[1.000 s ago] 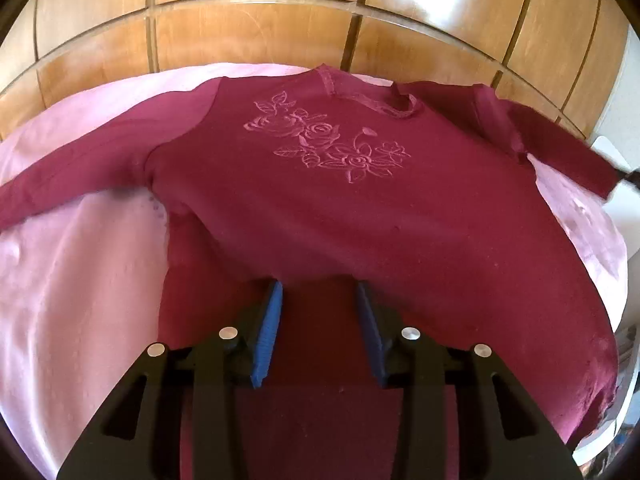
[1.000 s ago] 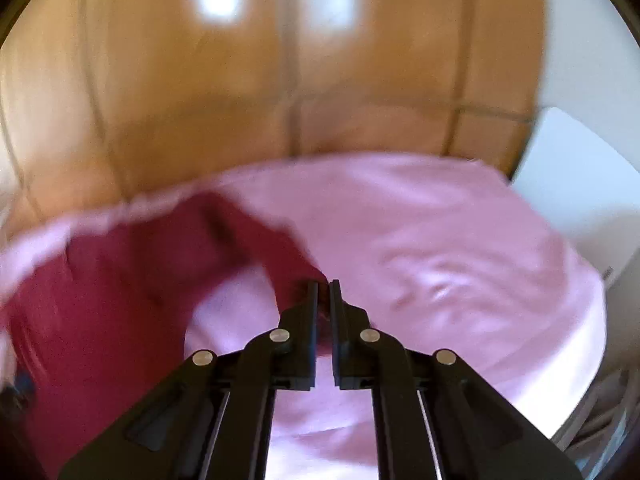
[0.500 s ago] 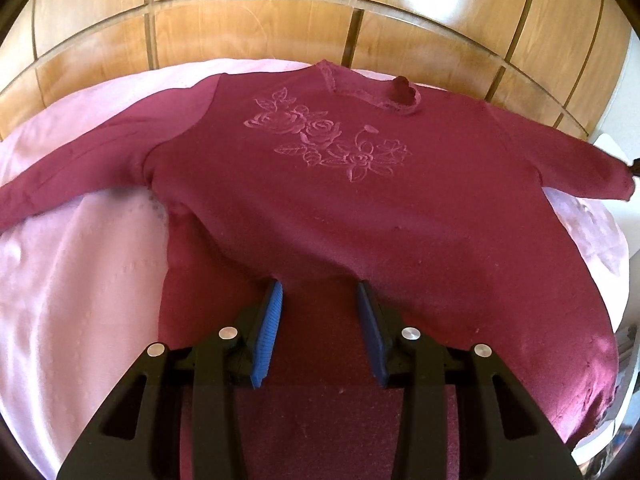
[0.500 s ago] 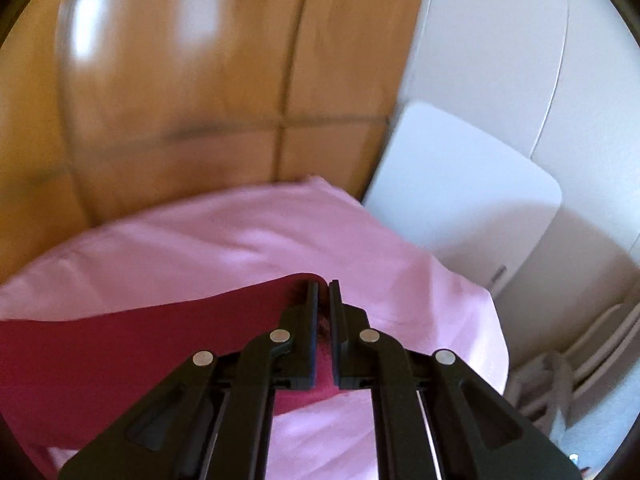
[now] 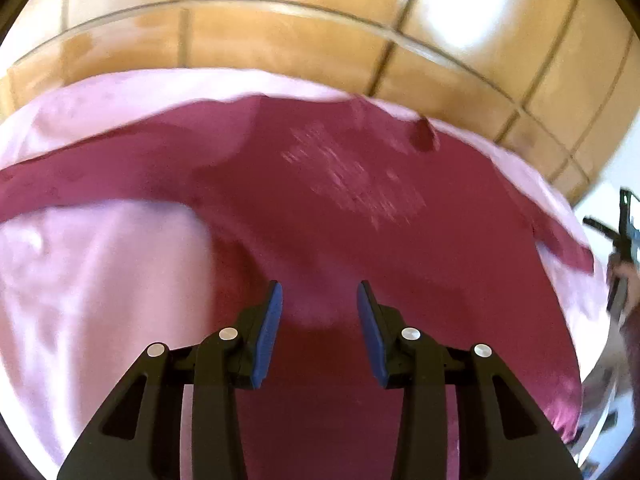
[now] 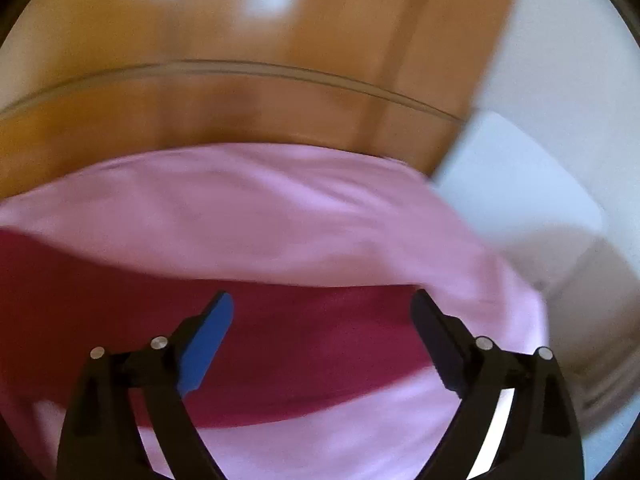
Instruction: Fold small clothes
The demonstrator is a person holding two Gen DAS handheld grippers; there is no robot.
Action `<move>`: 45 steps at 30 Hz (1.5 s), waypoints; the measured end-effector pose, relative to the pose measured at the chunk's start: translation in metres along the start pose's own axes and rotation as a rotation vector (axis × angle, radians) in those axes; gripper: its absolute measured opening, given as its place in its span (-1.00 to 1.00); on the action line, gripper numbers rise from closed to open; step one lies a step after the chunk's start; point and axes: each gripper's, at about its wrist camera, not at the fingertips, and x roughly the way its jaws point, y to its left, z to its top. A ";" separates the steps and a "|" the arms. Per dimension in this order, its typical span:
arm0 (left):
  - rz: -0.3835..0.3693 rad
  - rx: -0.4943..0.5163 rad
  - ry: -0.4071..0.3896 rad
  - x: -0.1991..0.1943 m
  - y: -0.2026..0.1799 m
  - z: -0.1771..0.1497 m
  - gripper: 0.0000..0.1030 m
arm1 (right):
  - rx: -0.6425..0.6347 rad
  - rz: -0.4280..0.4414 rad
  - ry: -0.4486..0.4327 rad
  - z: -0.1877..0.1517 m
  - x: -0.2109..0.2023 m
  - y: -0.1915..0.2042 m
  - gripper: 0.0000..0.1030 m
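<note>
The maroon sweatshirt (image 5: 360, 216) lies flat, front up, on the pink sheet (image 5: 100, 280), its neckline toward the far edge by the wooden panelling (image 5: 280, 28) and its hem nearest me; the sleeves stretch out toward the left and right edges. A pale floral embroidery shows on the chest, blurred. My left gripper (image 5: 319, 304) hangs over the hem, jaws partly open, holding nothing. My right gripper (image 6: 322, 316) stands wide open over the right sleeve (image 6: 300, 340), which runs across the sheet's right side near the edge; whether the fingers touch the cloth I cannot tell
</note>
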 end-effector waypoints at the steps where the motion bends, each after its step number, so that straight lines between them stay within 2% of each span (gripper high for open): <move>1: 0.022 -0.006 -0.010 -0.002 0.005 0.004 -0.26 | -0.021 0.077 -0.001 -0.002 -0.008 0.025 0.80; 6: 0.169 -0.004 -0.063 -0.009 0.026 0.028 -0.26 | -0.112 0.358 -0.005 -0.017 -0.039 0.135 0.86; 7: 0.216 0.007 -0.079 -0.007 0.031 0.037 -0.26 | -0.123 0.396 0.003 -0.020 -0.040 0.153 0.87; 9: 0.240 0.007 -0.085 -0.002 0.039 0.051 -0.24 | -0.143 0.448 0.034 -0.029 -0.037 0.190 0.88; 10: 0.254 0.005 -0.079 0.004 0.044 0.059 -0.12 | -0.144 0.454 0.050 -0.033 -0.034 0.200 0.88; 11: 0.281 0.010 -0.078 0.009 0.048 0.065 0.20 | -0.147 0.454 0.070 -0.037 -0.028 0.209 0.90; 12: 0.312 0.024 -0.088 0.012 0.051 0.071 0.27 | -0.160 0.428 0.097 -0.044 -0.011 0.216 0.93; 14: 0.361 0.069 -0.100 0.020 0.056 0.085 0.27 | -0.155 0.411 0.110 -0.058 0.003 0.221 0.96; 17: 0.354 0.117 -0.101 0.035 0.056 0.111 0.28 | -0.137 0.423 0.093 -0.060 0.000 0.215 0.96; 19: 0.358 0.175 -0.086 0.051 0.048 0.125 0.46 | -0.145 0.414 0.092 -0.062 -0.001 0.215 0.96; 21: 0.381 0.231 -0.069 0.070 0.039 0.135 0.47 | -0.145 0.414 0.089 -0.063 -0.001 0.214 0.96; 25: 0.390 0.283 0.039 0.122 0.035 0.149 0.46 | -0.151 0.406 0.081 -0.062 -0.005 0.220 0.96; 27: 0.423 0.314 0.048 0.139 0.031 0.149 0.25 | -0.154 0.403 0.078 -0.059 -0.004 0.222 0.97; 28: 0.455 0.334 0.056 0.149 0.030 0.149 0.22 | -0.155 0.401 0.077 -0.056 -0.001 0.226 0.97; 30: 0.504 0.338 0.037 0.160 0.032 0.154 0.22 | -0.154 0.395 0.074 -0.058 -0.002 0.227 0.97; 35: 0.683 0.298 -0.021 0.195 0.045 0.174 0.23 | -0.149 0.394 0.072 -0.057 0.000 0.228 0.97; 39: 0.690 0.273 -0.012 0.192 0.052 0.185 0.31 | -0.146 0.395 0.069 -0.057 0.000 0.228 0.97; 40: 0.687 0.241 -0.003 0.184 0.055 0.185 0.31 | -0.145 0.396 0.069 -0.057 0.000 0.228 0.97; 42: 0.634 0.142 -0.007 0.164 0.068 0.184 0.31 | -0.146 0.395 0.068 -0.057 0.001 0.229 0.97; 43: 0.575 0.075 -0.029 0.144 0.077 0.177 0.31 | -0.145 0.397 0.069 -0.056 0.002 0.229 0.97; 45: 0.473 0.005 -0.063 0.113 0.087 0.161 0.31 | -0.145 0.396 0.069 -0.056 0.002 0.229 0.97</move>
